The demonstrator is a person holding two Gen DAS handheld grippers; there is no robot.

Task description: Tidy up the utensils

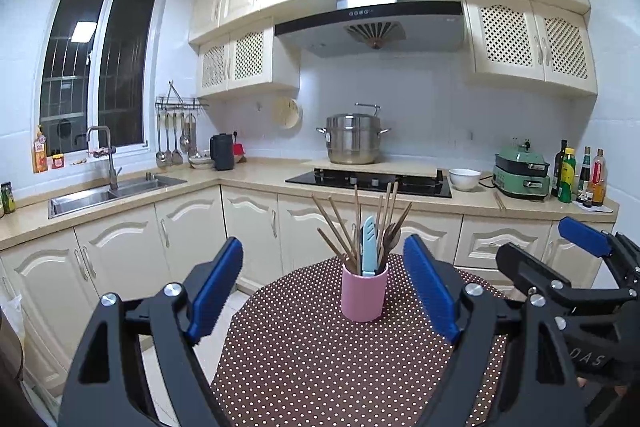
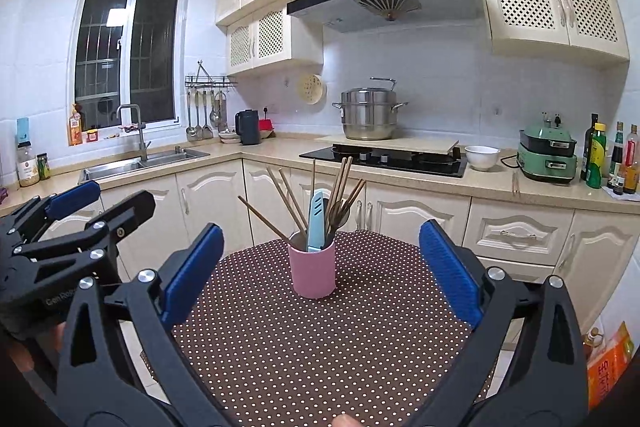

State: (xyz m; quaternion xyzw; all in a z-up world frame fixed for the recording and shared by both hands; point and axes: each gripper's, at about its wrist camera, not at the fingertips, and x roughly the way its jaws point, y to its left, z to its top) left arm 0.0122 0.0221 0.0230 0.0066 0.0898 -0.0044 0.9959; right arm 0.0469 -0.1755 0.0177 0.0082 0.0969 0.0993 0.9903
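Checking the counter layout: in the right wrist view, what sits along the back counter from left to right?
Steel sink → black kettle → steel stockpot → white bowl → green cooker → bottles.

A steel pot (image 1: 353, 139) sits on the stove (image 1: 370, 182).

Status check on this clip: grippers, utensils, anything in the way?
Left gripper open, empty. Right gripper open, empty. Chopsticks, knife upright in pink cup on table. Nothing blocking.
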